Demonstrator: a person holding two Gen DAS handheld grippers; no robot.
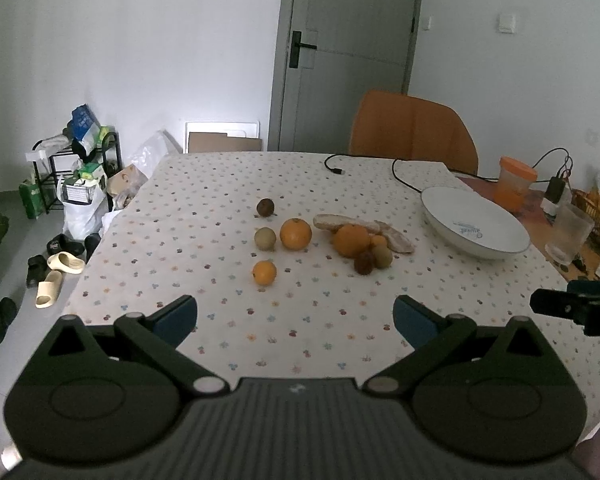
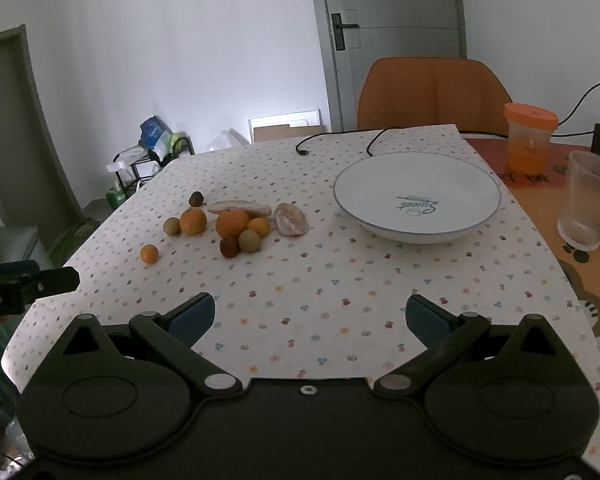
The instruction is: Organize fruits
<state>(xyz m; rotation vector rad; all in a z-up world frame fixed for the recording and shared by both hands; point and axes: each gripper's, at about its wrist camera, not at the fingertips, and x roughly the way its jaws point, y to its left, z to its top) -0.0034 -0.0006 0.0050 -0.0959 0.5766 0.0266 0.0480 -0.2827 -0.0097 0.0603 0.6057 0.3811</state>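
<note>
Dotted tablecloth [image 2: 340, 280], round oranges [image 2: 232, 222], glossy bowl [image 2: 416, 196]

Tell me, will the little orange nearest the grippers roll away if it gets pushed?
Probably yes. The little orange looks round and sits alone on the flat tablecloth, with nothing beside it to stop it. Its skin looks smooth, so it may slip.

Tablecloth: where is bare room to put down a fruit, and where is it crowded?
Bare cloth lies between the open right gripper and the white bowl, which holds nothing. The fruit cluster left of the bowl is crowded.
</note>
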